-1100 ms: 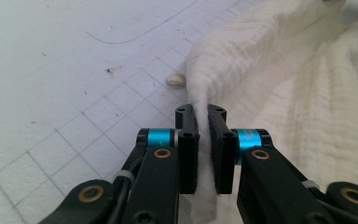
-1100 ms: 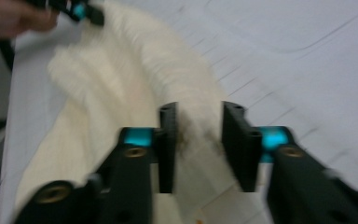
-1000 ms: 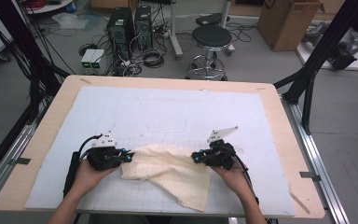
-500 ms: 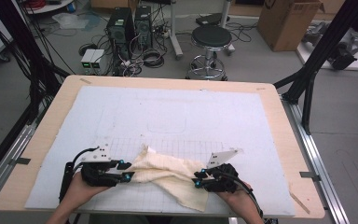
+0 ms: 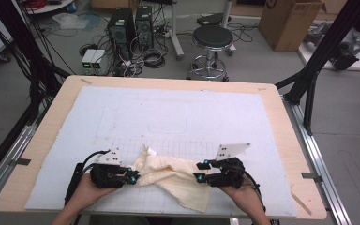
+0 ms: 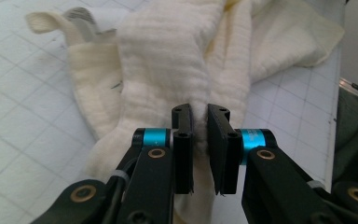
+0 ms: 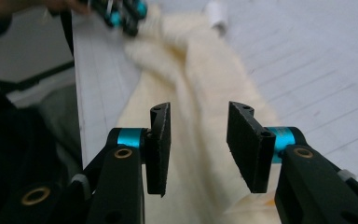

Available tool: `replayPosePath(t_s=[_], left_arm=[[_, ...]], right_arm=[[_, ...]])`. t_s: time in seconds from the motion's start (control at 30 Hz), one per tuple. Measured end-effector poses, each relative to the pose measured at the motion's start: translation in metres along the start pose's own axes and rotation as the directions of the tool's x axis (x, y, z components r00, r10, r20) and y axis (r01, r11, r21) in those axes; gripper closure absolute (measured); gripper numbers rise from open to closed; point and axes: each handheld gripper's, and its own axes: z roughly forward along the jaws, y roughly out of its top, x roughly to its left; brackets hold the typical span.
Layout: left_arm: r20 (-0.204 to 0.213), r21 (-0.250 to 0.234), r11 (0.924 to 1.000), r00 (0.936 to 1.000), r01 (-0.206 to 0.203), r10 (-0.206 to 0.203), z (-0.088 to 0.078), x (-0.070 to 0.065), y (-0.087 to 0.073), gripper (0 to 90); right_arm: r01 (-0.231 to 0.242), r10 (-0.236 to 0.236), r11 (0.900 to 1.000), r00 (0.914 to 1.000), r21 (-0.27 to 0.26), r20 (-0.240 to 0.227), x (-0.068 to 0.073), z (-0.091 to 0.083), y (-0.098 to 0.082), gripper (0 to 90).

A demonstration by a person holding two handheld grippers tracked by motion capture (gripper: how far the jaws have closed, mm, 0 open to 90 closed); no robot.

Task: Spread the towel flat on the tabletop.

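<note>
- The pale wooden worktop [image 5: 42, 154] carried a white gridded mat [image 5: 168, 117] over most of its top; beyond its far edge stood a round black stool [image 5: 214, 40], computer towers [image 5: 130, 26] amid loose cables, and a brown cardboard box [image 5: 288, 21] on the grey floor.
- Nothing lay on the mat between the tongs and the cloth; the far part of the mat was bare.
- The crumpled cream waffle-weave cloth [image 5: 171, 176] lay near the mat's near edge, between the two hands. It was bunched into a long ridge whose long axis ran roughly across the worktop from left tongs to right, with one corner flap pointing toward the near edge and a small curled end [image 5: 149, 151] sticking up toward the far side.
- The left tongs [image 6: 199, 128] stood narrow, pinching a fold of the cloth between the pads; their jaws had just been closing on it.
- The right tongs [image 7: 198, 140] stood apart over the cloth, pads not pressing it; their jaws had just been opening, with the cloth lying beneath and between them.
- Compared with a second earlier, the cloth was gathered narrower and more ridged rather than spread flat, and both hands sat closer to the near edge, the right one drawn outward from the cloth.
</note>
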Motion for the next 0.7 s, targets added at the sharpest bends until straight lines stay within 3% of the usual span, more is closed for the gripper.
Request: replayPosePath(t_s=[0.13, 0.17, 0.27, 0.33, 0.43, 0.53, 0.7], left_arm=[[0.001, 0.015, 0.9999, 1.0, -0.007, 0.006, 0.001, 0.0, 0.0, 78.7], [0.004, 0.016, 0.9999, 1.0, -0.006, 0.006, 0.002, 0.0, 0.0, 78.4], [-0.005, 0.023, 0.9995, 0.9998, -0.02, 0.02, 0.004, -0.003, 0.0, 77.0], [-0.005, 0.025, 0.9995, 0.9997, -0.022, 0.022, 0.004, -0.003, -0.001, 76.5], [0.004, 0.016, 0.9997, 0.9998, -0.019, 0.019, 0.002, -0.002, 0.0, 75.1], [0.015, -0.007, 0.9999, 0.9998, -0.014, 0.014, -0.003, -0.001, 0.0, 70.9], [-0.012, -0.091, 0.9956, 0.9997, 0.019, -0.02, -0.022, 0.006, -0.001, 62.3]], right_arm=[[-0.038, 0.039, 0.999, 0.9985, -0.033, 0.039, -0.016, -0.002, 0.007, 60.8], [-0.065, 0.065, 0.998, 0.9967, -0.01, 0.049, -0.02, 0.001, 0.006, 60.8], [-0.09, 0.082, 0.993, 0.9921, 0.082, 0.095, -0.03, 0.018, 0.001, 60.5], [-0.085, 0.069, 0.987, 0.9907, 0.135, 0.117, -0.032, 0.03, -0.002, 60.0], [-0.097, 0.078, 0.979, 0.9907, 0.177, 0.111, -0.032, 0.04, -0.01, 62.1], [-0.082, 0.06, 0.98, 0.9908, 0.182, 0.122, -0.029, 0.04, -0.013, 69.6], [-0.067, 0.044, 0.983, 0.9901, 0.173, 0.133, -0.023, 0.039, -0.018, 78.6]])
